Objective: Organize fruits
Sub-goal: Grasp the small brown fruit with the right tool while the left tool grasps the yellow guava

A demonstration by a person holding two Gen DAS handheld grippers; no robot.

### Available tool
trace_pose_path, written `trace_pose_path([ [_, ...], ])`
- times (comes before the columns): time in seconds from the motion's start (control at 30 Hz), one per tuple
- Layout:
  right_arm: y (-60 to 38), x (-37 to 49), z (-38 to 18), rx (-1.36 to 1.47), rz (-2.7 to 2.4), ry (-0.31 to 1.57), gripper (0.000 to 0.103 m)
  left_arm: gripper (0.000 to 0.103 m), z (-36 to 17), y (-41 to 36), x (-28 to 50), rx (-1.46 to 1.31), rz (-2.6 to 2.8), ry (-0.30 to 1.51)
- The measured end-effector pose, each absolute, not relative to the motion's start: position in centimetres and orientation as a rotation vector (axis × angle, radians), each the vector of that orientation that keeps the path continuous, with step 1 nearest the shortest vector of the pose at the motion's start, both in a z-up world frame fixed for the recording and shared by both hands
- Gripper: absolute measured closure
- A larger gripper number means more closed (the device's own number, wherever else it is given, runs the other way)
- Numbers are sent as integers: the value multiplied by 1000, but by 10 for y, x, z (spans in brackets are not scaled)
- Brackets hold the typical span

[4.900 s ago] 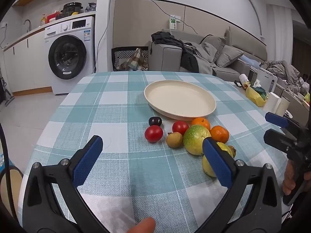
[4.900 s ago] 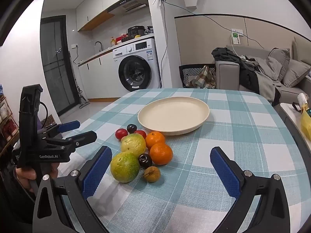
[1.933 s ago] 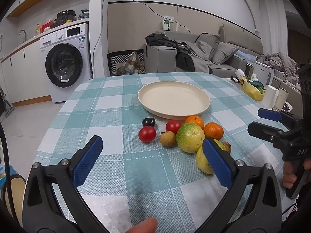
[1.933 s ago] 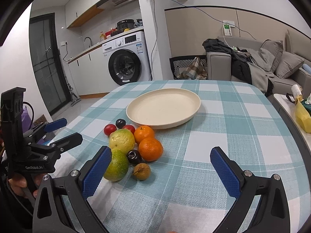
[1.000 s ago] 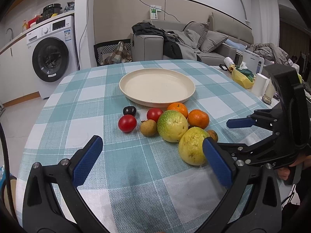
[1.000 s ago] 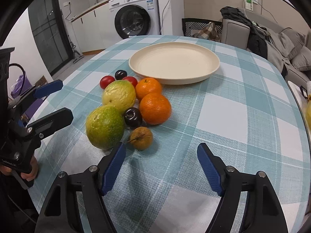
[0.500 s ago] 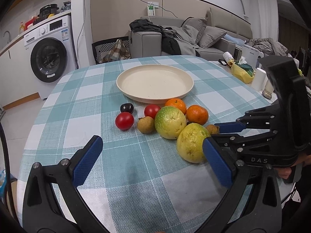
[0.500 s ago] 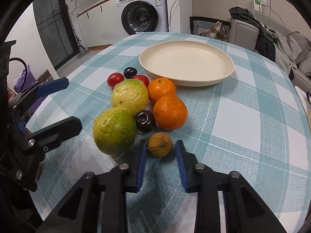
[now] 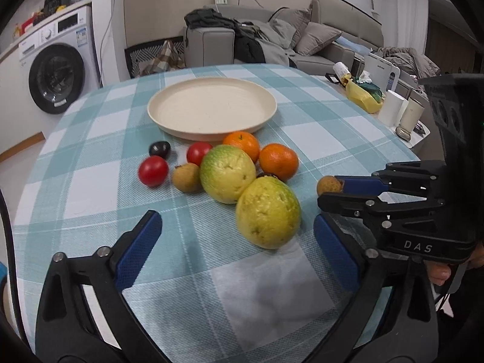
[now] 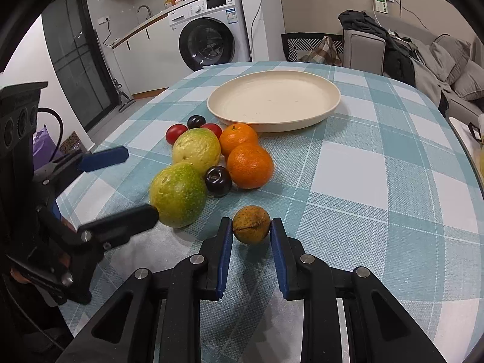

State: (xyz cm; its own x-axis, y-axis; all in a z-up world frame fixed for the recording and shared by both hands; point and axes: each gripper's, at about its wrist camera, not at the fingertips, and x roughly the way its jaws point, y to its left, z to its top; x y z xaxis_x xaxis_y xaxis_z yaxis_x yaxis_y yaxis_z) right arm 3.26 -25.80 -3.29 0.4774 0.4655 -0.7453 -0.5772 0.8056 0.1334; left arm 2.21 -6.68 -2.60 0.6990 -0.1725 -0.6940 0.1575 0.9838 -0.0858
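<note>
Clamping the small brown fruit [image 10: 251,224] between its blue pads, your right gripper [image 10: 251,233] has the first pickup of the sorting job in hand: the jaws are drawn in tight on the fruit's two sides, and it sits at their very tips, apart from the rest of the pile. Whether it has left the checked tablecloth [image 10: 378,181] or is only touching it, you cannot tell from either view. Your left gripper [image 9: 237,236] is empty; its jaws have just been closing a little, yet they stand wide apart, low over the cloth, with the yellow-green fruit [image 9: 268,211] lying between the pads and touched by neither. The cream plate [image 10: 329,103] waits empty beyond the heap, with the two oranges [image 10: 249,165], the dark plum [image 10: 218,180], the greener fruit [image 9: 227,174] and the red tomatoes [image 9: 153,171] all on the cloth in front of it. Your next move, as it looks, is to lift the brown fruit straight up, carry it over the oranges and set it inside the plate's rim. Keep the squeeze steady, since a round fruit held only at the fingertips could slip out on the way.
</note>
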Motion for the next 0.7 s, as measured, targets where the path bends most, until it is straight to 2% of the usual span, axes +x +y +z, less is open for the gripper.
trace_pose_path([
  [0.1,-261,33,-32,-137,636,860,77,23,-33,-73,30,-41,-202,823],
  [0.17,-263,35,-32,-128,631,859,77,27,-37,-77,34,-29,-200,843],
  [0.37,-264,36,-31,-125,630,857,77,29,-40,-77,39,-54,-201,850],
  [0.43,-263,35,-32,-128,633,858,77,37,-39,-78,39,-53,-211,844],
  [0.53,-263,36,-32,-129,633,860,77,54,-38,-80,35,-64,-246,845],
  [0.7,-262,35,-33,-132,633,857,77,57,-37,-86,31,-46,-272,842],
])
